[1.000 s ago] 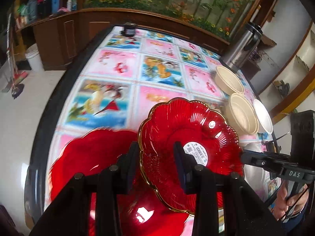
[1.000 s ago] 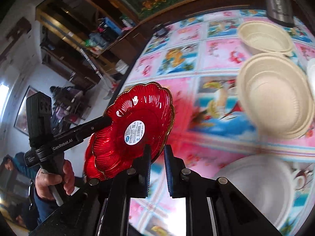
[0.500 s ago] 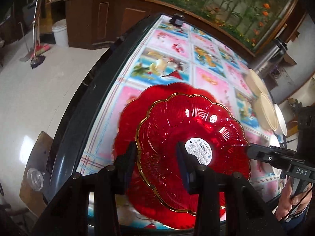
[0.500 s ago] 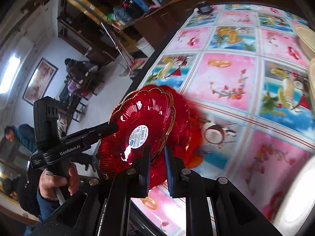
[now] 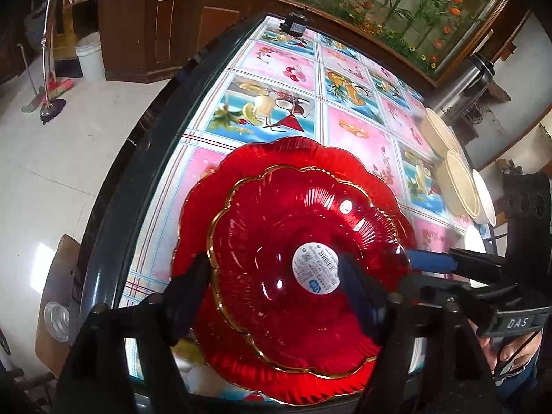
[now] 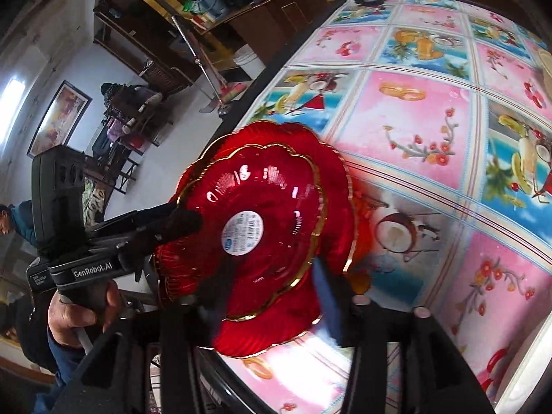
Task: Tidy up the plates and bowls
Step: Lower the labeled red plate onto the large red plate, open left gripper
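A red gold-rimmed plate with a white label lies on a larger red plate at the table's near corner. The jaws of my left gripper are opening. They straddle the small plate's near rim, and the pads stand clear of it. My right gripper is opening too, its fingers spread on either side of the same plate's edge without pressing. Each gripper shows in the other view at the plate's side: the right gripper and the left gripper.
Cream bowls and a white plate stand at the table's far right by a steel flask. The dark table edge runs close on the left, with floor, a bucket and a broom beyond. A hand holds the left gripper.
Both grippers carried the gold-rimmed plate over to the larger red plate and lowered it onto it. Both pairs of jaws, shut on its rim before, now stand apart.
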`<state>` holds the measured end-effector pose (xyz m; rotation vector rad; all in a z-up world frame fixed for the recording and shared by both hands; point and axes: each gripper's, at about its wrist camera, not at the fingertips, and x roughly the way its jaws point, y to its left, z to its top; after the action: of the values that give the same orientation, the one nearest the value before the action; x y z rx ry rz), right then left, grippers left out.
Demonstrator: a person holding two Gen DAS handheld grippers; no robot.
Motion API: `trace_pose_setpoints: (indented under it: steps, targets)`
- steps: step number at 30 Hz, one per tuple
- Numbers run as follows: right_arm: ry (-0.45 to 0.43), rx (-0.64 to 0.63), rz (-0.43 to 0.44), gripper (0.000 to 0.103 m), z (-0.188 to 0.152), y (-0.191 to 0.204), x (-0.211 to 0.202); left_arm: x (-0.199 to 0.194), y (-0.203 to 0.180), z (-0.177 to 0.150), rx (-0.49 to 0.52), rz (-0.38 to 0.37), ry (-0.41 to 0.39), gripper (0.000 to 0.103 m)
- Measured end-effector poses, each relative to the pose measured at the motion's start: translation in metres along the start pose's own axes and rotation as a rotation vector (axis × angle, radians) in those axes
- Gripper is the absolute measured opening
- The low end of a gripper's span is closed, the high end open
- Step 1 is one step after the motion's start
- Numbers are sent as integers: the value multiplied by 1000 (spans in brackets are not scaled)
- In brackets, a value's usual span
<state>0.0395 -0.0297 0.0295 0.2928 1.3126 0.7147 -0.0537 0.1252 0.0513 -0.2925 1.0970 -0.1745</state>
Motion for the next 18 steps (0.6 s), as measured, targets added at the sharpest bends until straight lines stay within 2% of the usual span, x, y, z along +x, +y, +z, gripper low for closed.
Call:
trace_pose_setpoints:
  steps: [3, 5, 12, 18]
  targets:
    - [7, 22, 20, 63, 0, -1, 0, 2, -4, 1, 7, 0, 18, 85]
    - [10, 42, 39, 63, 0, -3, -1, 1, -6, 1, 13, 16, 19, 97]
    - [0, 74, 76, 74, 0, -4, -13, 1, -4, 4, -8, 12, 31, 98]
    - [-46, 84, 108, 74, -4, -10, -34, -18, -9, -3, 1, -17, -27, 98]
